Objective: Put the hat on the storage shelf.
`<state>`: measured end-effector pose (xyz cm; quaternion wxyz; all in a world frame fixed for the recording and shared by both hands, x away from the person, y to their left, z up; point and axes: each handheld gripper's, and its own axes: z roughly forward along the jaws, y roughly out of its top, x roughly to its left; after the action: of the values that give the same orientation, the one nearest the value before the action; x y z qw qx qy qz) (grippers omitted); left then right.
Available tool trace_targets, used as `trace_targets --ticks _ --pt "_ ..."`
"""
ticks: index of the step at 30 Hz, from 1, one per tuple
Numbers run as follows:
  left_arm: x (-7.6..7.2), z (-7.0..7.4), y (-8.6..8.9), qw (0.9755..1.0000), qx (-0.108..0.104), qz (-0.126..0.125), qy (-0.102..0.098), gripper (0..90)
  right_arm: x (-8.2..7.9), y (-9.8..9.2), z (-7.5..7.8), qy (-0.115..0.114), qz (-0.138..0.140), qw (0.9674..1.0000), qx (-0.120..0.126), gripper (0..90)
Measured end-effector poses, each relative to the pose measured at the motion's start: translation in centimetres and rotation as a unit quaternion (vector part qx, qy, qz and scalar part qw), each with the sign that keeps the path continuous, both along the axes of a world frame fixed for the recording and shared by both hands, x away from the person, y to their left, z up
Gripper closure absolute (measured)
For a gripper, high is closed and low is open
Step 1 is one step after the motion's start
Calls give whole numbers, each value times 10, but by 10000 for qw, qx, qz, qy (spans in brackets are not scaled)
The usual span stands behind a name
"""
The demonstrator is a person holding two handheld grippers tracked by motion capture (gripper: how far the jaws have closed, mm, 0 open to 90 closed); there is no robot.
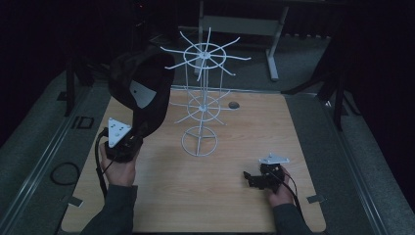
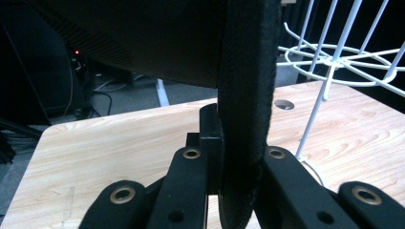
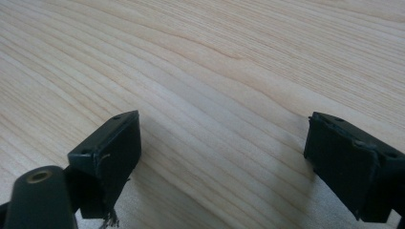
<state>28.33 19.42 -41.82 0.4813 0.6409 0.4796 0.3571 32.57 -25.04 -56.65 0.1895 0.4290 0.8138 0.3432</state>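
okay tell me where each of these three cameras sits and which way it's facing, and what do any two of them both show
High view: above the person's side, looking forward and down on the wooden table; both forearms, left gripper and right gripper show.
Left gripper view: rides the left gripper, looking level across the table; its jaws clamp the black cap.
Right gripper view: rides the right gripper, looking down at bare wood; its jaws stand apart.
Shared: high view and left gripper view both show the cap and the white wire rack.

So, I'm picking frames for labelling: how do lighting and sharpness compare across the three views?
High view: dim, dark surroundings, black cap nearly lost, white wire rack clear. Left gripper view: brighter, cap brim close and soft. Right gripper view: bright table, crisp wood grain.
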Motion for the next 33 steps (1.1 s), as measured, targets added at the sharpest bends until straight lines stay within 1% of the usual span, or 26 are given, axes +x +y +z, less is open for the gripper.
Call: trace_targets --ticks 10,19,25,33 --pt "-1 3 0 9999 91 32 -53 867 0 0 0 0 0 10000 0 123" --pt "0 6 1 9999 60 90 -67 867 0 0 0 1 2 10000 -4 123" --pt "0 9 0 9999 87 82 -104 866 0 0 0 5 1 10000 -5 123" --pt "2 10 2 9998 107 112 -91 866 0 0 0 7 4 10000 -3 123"
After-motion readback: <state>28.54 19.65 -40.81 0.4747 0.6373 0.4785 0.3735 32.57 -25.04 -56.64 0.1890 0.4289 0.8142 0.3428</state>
